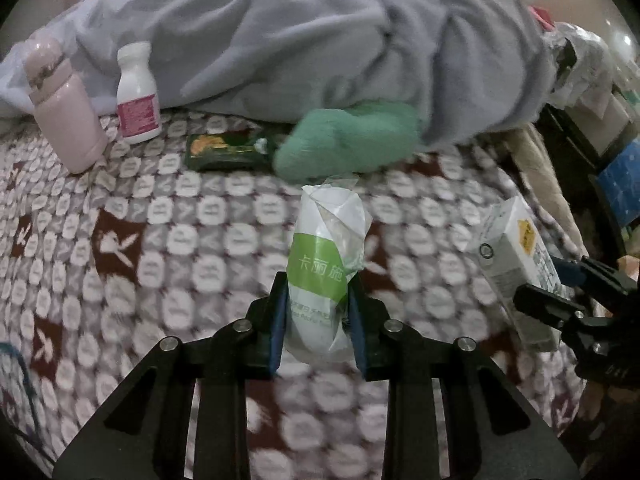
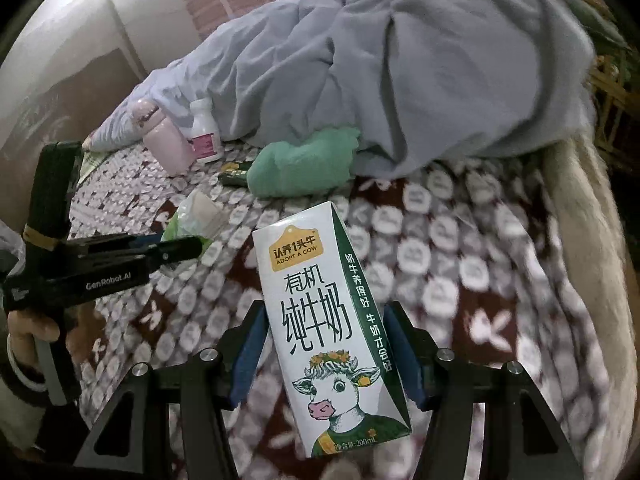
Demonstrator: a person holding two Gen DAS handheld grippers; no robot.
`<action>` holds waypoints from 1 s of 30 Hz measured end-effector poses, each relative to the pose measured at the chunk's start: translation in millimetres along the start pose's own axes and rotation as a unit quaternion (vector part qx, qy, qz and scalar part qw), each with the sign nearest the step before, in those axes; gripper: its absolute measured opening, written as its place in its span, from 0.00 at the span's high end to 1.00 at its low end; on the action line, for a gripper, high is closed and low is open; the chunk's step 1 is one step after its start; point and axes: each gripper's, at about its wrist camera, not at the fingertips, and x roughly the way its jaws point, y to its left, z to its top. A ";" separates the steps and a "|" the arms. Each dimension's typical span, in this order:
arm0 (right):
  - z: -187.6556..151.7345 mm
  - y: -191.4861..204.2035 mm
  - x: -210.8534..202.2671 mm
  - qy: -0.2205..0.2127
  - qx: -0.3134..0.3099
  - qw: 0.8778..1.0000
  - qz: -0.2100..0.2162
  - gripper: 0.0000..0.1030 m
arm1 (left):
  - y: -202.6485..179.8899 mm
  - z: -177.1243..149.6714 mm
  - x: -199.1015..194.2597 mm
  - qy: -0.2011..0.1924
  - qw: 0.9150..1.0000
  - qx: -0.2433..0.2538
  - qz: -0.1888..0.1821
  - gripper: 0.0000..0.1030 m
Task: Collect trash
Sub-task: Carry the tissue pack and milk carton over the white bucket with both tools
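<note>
Left wrist view: left hand-held gripper point(image 1: 318, 312) clamped on white-green wrapper point(image 1: 326, 264), long axis running straight ahead beyond fingertips, above bed point(image 1: 120, 240). Right hand-held gripper point(image 2: 326, 344) clamped on milk carton point(image 2: 332, 328), long axis forward, top pointing away, leaning slightly left.

Crumpled white plastic wrapper point(image 1: 326, 264) with a green band and white lettering — upright, lifted above the patterned bedspread point(image 1: 120, 240), clamped at its lower half. White milk carton point(image 2: 334, 328) with green sides, a yellow badge and a cartoon cow — top tilted slightly left, raised over the bedspread, gripped across its lower part. Both clear of the fabric.
</note>
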 end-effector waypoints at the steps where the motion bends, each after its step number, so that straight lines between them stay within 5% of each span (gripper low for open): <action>1: -2.9 0.6 -3.1 -0.001 0.004 1.000 0.000 0.44 | -9.8 -6.7 -4.1 -0.005 1.000 0.002 -0.001 0.75; 30: -60.8 -52.4 -109.1 -0.072 0.074 0.992 -0.068 0.44 | -153.8 -30.8 -35.1 -0.043 0.997 0.068 -0.019 0.75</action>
